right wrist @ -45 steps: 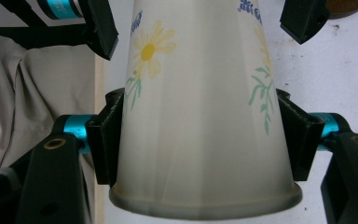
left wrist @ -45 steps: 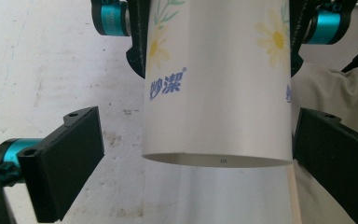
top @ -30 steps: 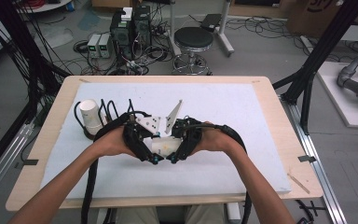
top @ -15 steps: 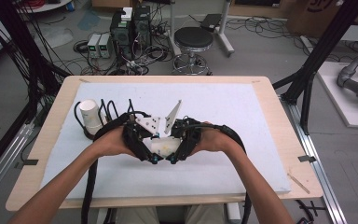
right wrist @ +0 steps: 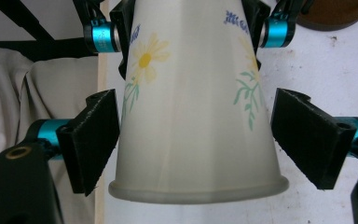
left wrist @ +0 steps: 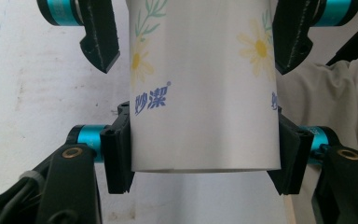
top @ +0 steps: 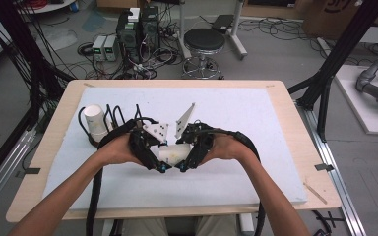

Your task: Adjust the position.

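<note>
Paper, thin and easily dented, is what I am handing over, so the step calls for a gentle touch. My left gripper has its fingers clamped on the narrow base end of the cup, and that hold now carries it alone. My right gripper sits around the wide rim end; its fingers have just been opening and stand apart, the cup between them but no longer squeezed. I judge the good move is to back the right gripper straight off along the cup's length, so neither pad snags the rolled rim, and to keep the left grip just firm enough not to crease the wall.

From above, the cup lies on its side between both grippers, at the near middle of the white worktop. It is white with yellow daisies, green sprigs and blue lettering. 1 more white cup stands at the left.
</note>
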A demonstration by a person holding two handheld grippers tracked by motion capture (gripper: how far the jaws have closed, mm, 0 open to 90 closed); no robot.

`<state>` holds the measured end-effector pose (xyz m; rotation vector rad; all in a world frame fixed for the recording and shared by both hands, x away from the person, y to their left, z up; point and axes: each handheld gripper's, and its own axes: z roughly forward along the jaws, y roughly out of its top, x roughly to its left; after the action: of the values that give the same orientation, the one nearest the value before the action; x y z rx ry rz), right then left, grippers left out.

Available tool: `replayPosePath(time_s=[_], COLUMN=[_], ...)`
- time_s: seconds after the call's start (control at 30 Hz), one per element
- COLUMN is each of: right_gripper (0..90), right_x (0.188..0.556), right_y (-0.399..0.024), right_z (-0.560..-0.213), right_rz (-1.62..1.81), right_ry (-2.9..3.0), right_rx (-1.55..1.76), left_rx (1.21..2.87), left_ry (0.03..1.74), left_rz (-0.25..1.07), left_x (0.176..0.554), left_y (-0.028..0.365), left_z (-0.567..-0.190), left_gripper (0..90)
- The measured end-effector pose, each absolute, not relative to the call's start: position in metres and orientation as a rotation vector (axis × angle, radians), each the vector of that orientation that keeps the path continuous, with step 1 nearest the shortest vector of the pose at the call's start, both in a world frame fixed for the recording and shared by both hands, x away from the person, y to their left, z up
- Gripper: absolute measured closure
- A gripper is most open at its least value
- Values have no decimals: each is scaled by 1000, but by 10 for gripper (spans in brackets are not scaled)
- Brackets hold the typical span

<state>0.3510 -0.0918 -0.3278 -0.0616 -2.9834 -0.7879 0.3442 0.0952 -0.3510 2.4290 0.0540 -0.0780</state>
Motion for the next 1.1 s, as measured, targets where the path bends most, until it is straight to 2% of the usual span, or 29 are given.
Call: replayPosePath(time_s=[0.6,1.1], right_gripper=[166,165], right_x=[350,352], right_y=[-105,-116], right_z=[-311,-310], right_rz=[-1003,-1087], right_ry=[-2944,-2928], right_rx=[-81,-111], left_rx=[2417,2352], left_ry=[75,101], left_rz=[-111,-108], left_x=[337,339], left_y=[92,100], left_z=[-375,-374], left_gripper=[362,361])
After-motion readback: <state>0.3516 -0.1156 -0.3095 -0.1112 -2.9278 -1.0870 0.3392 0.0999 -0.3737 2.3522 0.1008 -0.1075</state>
